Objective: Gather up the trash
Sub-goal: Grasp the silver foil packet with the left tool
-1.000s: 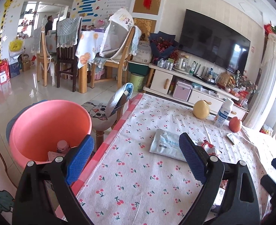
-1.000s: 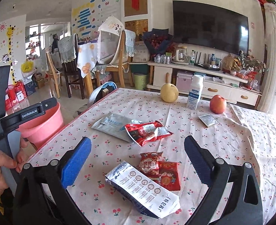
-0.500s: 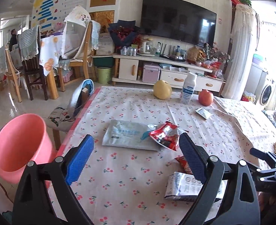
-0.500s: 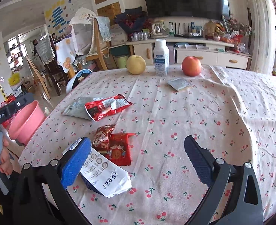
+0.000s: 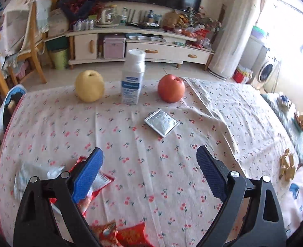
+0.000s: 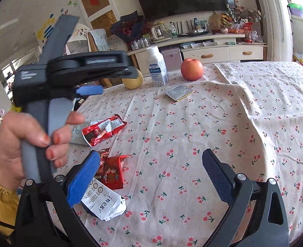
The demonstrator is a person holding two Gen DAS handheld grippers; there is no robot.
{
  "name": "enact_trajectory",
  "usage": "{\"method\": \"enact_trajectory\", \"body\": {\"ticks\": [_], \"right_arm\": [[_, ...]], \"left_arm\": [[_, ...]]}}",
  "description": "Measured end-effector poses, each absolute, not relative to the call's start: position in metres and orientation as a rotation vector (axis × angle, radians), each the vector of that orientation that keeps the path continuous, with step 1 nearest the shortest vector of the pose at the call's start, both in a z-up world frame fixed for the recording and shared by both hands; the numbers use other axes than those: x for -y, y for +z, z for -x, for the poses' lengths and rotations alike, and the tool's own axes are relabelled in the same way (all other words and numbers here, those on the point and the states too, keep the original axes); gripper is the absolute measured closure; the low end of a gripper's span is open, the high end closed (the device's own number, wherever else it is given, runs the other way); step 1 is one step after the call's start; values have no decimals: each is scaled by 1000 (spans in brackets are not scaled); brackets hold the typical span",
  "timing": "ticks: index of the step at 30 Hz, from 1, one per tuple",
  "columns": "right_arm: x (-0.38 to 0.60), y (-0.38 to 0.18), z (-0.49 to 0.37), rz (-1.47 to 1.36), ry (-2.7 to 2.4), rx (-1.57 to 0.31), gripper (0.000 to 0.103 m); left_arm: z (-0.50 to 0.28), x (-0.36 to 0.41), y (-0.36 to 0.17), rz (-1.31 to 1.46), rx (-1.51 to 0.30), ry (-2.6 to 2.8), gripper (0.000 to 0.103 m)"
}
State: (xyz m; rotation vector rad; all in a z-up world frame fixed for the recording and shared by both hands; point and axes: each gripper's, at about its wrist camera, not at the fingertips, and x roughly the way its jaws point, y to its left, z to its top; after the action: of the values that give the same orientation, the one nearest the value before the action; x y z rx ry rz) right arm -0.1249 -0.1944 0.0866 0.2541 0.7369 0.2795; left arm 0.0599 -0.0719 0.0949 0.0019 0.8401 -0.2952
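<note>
Both sets of fingers spread wide, gripping nothing. Left gripper (image 5: 149, 173) aimed at foil sachet (image 5: 162, 122) straight ahead; red wrapper (image 5: 95, 183) under left finger.

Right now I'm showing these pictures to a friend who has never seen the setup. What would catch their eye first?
Probably the left gripper, raised in a hand close to the right camera, jaws open. Next, the red apple, the yellow pear and the white bottle lined up at the far edge of the cherry-print tablecloth. Then the red wrappers and the white packet lying near the right gripper.
</note>
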Motion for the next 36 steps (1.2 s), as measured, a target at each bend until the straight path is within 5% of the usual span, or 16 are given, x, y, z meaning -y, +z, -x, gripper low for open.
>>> {"method": "enact_trajectory", "body": {"ticks": [7, 20, 25, 30, 32, 36], "right_arm": [[211, 84, 117, -298, 307, -771, 5], [235, 76, 109, -363, 329, -814, 5], [240, 73, 107, -372, 328, -825, 5], [240, 71, 106, -380, 327, -840, 5], [240, 70, 105, -381, 329, -845, 5], [238, 69, 104, -379, 339, -856, 5]], "left_arm": [[-108, 150, 53, -370, -812, -404, 10], [-174, 165, 1, -434, -904, -395, 11], [-179, 163, 0, -357, -909, -436, 29], [-170, 166, 1, -348, -878, -426, 32], [-165, 168, 3, -354, -863, -436, 49], [-155, 170, 4, -358, -859, -424, 54]]}}
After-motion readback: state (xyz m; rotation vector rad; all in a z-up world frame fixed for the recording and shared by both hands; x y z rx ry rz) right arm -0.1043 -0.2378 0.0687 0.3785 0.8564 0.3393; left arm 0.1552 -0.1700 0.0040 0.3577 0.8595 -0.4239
